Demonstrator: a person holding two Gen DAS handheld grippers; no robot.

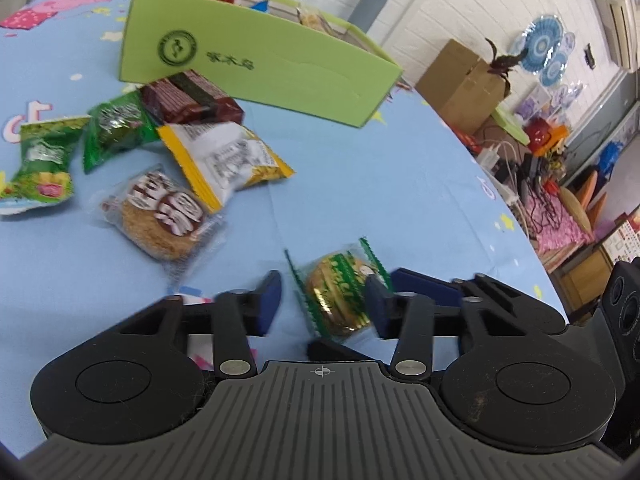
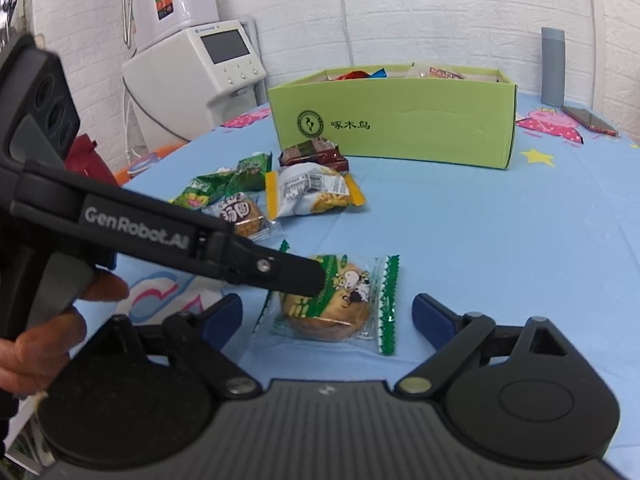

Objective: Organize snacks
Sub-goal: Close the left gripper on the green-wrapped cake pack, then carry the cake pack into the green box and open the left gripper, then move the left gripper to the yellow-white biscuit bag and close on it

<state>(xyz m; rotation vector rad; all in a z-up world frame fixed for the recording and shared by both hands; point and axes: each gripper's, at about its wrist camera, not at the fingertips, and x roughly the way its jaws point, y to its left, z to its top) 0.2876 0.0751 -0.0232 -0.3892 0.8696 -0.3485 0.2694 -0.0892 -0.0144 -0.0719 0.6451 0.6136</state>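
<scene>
Left wrist view: the left gripper point(image 1: 322, 300) is spread open around a green-wrapped cookie point(image 1: 340, 292) at lower centre, one pad at the wrapper's edge — contact cannot be confirmed. Right wrist view: the right gripper point(image 2: 328, 316) also stands open, the same cookie lying between its fingers on the blue counter point(image 2: 500, 240). Remaining snack packets point(image 1: 160, 152) cluster at centre left — the green box point(image 1: 256, 56) sits behind them.

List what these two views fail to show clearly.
- Green box contents: both views, its walls hide all but a few wrapper tops.
- Green-edged cookie pack: right wrist view, left gripper covers its near-left corner.
- Left wrist view: motion blur smears that pack's print.
</scene>
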